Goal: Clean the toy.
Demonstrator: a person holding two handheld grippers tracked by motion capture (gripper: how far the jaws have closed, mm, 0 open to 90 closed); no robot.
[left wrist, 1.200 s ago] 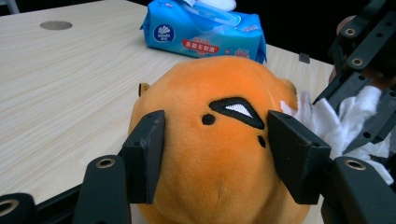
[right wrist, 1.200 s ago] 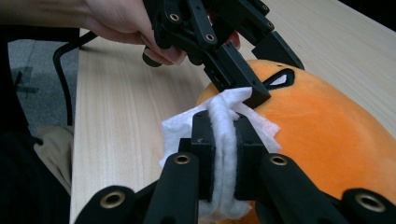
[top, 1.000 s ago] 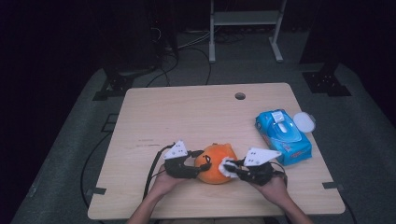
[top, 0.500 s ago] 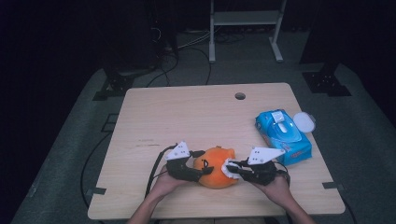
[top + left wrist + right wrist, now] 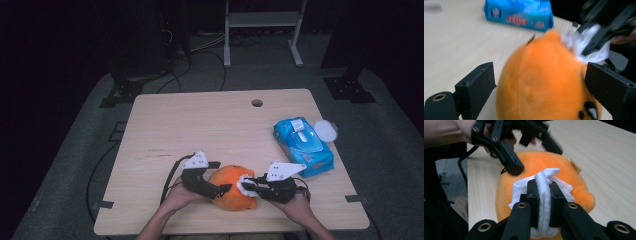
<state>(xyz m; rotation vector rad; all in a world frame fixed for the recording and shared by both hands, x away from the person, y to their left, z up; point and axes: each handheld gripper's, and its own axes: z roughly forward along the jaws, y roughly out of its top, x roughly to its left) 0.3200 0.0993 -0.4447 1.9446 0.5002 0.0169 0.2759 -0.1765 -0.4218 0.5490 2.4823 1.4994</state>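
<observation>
While motion blurs it, orange plush (image 5: pixel 544 82) — cropped below.

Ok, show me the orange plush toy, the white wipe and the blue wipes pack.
Orange plush toy (image 5: pixel 227 192), high view, its top.
White wipe (image 5: pixel 544 185), right gripper view, pinched fold.
Blue wipes pack (image 5: pixel 302 147), high view, its top.

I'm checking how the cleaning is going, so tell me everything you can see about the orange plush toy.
The orange plush toy is a rounded, soft fabric lump with a seam along it, small black markings and a little tan tag. It lies near the table's front edge. The left tongs straddle it, their jaws just opened and standing off its sides. The right tongs, shut on a white wipe, press that wipe onto its top.
</observation>
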